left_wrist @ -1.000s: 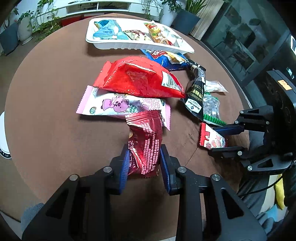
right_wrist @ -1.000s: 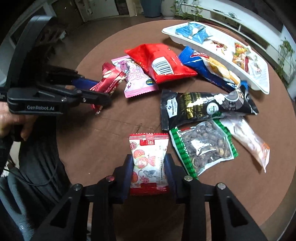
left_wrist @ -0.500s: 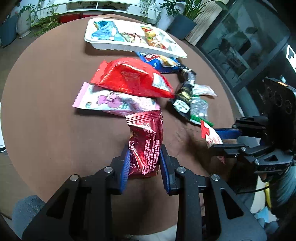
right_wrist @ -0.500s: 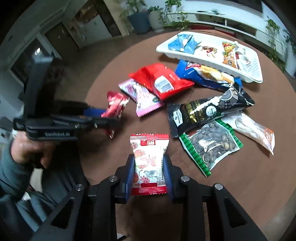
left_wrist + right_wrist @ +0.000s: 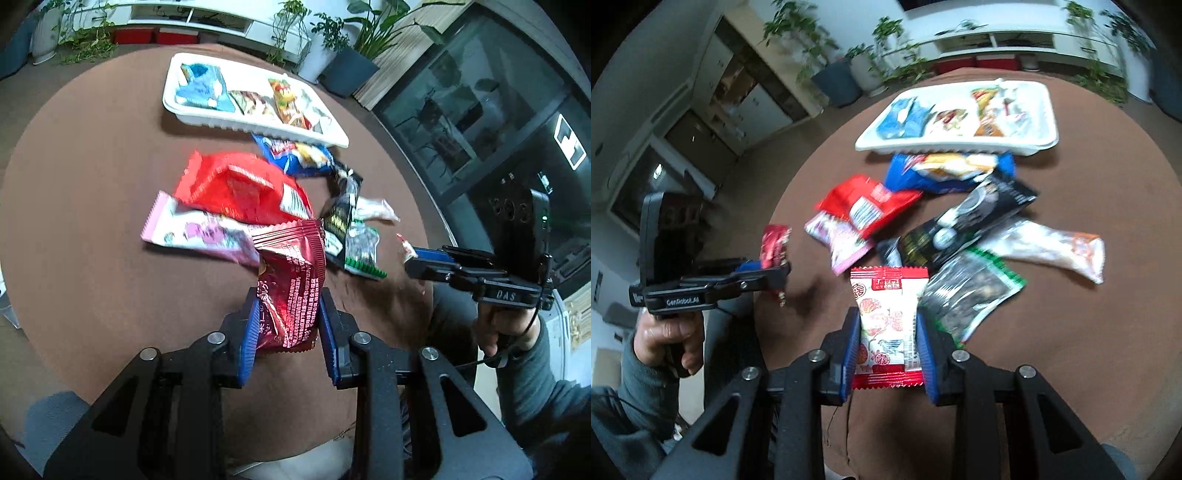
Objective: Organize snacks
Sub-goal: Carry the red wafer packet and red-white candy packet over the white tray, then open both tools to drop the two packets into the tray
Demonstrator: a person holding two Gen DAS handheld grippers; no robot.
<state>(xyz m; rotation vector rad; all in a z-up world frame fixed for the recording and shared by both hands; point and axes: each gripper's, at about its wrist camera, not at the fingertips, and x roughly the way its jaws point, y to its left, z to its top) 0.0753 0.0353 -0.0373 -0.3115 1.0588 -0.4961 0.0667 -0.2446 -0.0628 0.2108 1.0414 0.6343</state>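
Observation:
My left gripper (image 5: 289,299) is shut on a dark red foil snack packet (image 5: 291,280), held clear above the round brown table (image 5: 92,166). The right wrist view shows that gripper (image 5: 775,273) at the left, with the red packet (image 5: 774,245) sticking up from it. My right gripper (image 5: 887,317) is shut on a white-and-red snack packet (image 5: 888,306), also off the table. It appears edge-on in the left wrist view, where the right gripper (image 5: 413,258) is on the right. A white tray (image 5: 258,127) holding several snacks sits at the table's far side.
Loose snacks lie between me and the tray (image 5: 960,147): a red bag (image 5: 864,206), a pink packet (image 5: 842,240), a blue bag (image 5: 945,170), a black packet (image 5: 967,221), a green-edged nut bag (image 5: 971,295) and a clear packet (image 5: 1052,247). Potted plants and cabinets stand beyond.
Both grippers have risen with their packets, which now hang off the table. The right gripper has also swung sideways and rolled, so the tray sits more central in its view.

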